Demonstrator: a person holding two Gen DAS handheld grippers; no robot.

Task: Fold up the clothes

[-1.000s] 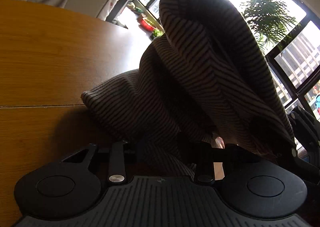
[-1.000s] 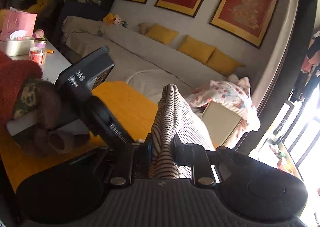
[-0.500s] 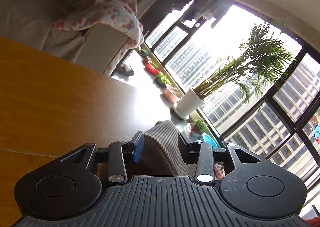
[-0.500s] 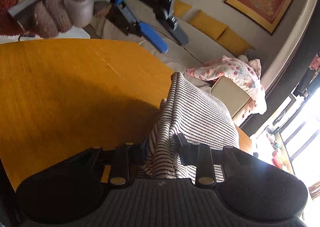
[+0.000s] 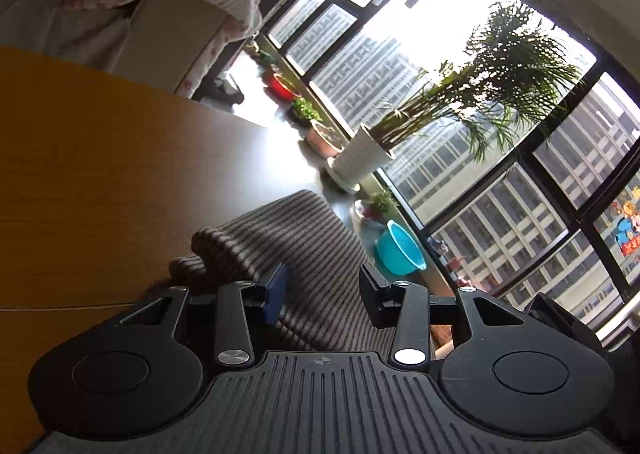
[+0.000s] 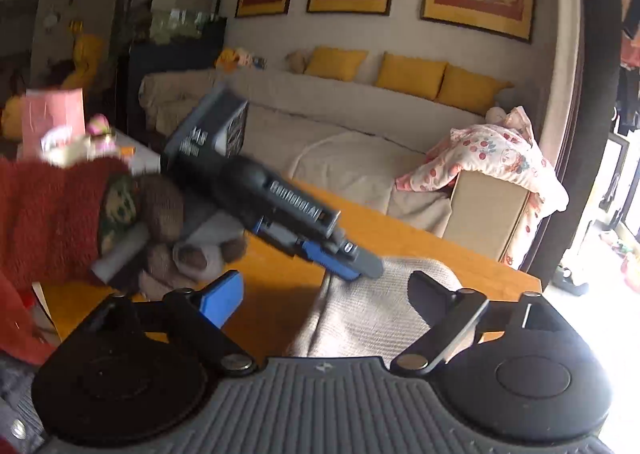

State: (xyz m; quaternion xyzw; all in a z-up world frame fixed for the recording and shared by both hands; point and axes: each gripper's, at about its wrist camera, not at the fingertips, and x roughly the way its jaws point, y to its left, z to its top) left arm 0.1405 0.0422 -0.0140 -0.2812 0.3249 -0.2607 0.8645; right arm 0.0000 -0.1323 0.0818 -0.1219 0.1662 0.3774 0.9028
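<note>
The right gripper has its jaws spread wide, holding nothing, just above the striped garment. The left gripper also has its jaws parted, with a gap on each side of the cloth running between them, so it grips nothing. The striped garment lies bunched on the wooden tabletop, near the edge that faces the window. In the right wrist view, the left gripper's tip touches the garment's far edge. Beyond the garment stands a beige sofa.
</note>
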